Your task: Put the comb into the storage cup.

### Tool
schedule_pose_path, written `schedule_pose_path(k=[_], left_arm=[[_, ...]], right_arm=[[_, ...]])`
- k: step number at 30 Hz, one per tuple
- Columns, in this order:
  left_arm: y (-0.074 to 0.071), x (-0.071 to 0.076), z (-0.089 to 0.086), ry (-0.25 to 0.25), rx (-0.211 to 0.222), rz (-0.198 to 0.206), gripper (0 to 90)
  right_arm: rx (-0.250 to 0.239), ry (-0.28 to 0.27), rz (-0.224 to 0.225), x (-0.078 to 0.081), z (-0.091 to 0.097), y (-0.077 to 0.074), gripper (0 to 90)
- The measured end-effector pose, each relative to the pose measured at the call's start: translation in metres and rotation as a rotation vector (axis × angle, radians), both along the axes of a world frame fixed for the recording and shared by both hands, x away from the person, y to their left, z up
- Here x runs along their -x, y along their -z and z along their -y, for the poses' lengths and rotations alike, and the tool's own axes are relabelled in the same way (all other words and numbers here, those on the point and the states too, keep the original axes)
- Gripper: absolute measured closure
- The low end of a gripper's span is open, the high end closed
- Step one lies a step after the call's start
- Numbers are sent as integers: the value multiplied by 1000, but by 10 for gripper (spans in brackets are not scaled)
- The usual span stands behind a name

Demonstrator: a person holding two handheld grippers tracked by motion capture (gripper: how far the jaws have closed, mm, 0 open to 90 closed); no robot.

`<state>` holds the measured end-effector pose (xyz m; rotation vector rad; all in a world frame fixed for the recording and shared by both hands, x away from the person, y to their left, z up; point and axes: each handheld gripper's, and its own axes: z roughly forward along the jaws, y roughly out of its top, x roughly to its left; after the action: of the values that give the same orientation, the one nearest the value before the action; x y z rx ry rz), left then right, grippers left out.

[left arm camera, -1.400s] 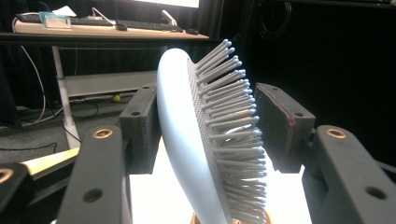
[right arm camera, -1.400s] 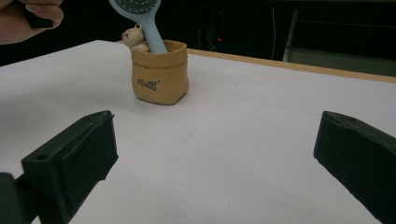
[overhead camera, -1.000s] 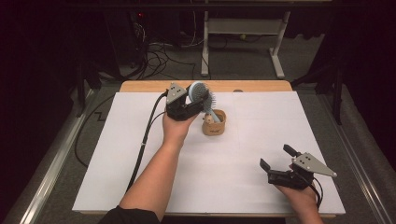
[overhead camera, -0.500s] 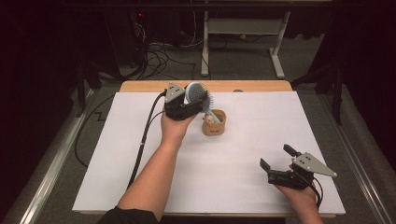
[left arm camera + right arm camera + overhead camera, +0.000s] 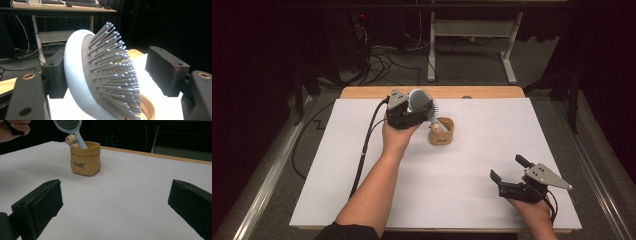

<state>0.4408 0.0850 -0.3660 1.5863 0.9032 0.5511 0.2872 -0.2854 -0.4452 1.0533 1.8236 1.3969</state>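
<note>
- From above, the left gripper [image 5: 424, 107] is at the far middle of the white table cover [image 5: 362, 200], its jaws either side of the head of a pale blue hairbrush [image 5: 421, 101]. The brush handle runs down into a small tan pot [image 5: 442, 132] just right of that hand. The right gripper [image 5: 509, 170] rests near the near right corner, well apart, jaws spread with nothing between them.
- In the left gripper view, the hairbrush head [image 5: 100, 82] stands tilted between the jaws, its back against the left pad [image 5: 56, 72]; the right pad [image 5: 166, 67] stands clear of the bristles. These jaws have just been opening, so the brush is loose between them. The pot rim [image 5: 148, 107] shows below.
- In the right gripper view, both jaws stand wide over bare cover; farther off the tan pot [image 5: 85, 158] holds the brush handle [image 5: 79, 137] beside a little bear figure [image 5: 70, 140].
</note>
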Motion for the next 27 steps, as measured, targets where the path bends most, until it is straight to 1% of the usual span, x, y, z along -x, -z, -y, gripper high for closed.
schedule_pose_path(k=[12, 17, 23, 27], left_arm=[[3, -1, -5, -12, -15, -14, 223], [4, -1, -7, -3, -7, -15, 218], [7, -2, -10, -4, -9, -19, 206], [7, -1, -12, -4, -6, -14, 209]], right_arm=[[4, -2, 1, 0, 0, 0, 0], [5, -2, 1, 0, 0, 0, 0], [8, 0, 1, 0, -1, 1, 0], [8, -1, 2, -1, 0, 1, 0]])
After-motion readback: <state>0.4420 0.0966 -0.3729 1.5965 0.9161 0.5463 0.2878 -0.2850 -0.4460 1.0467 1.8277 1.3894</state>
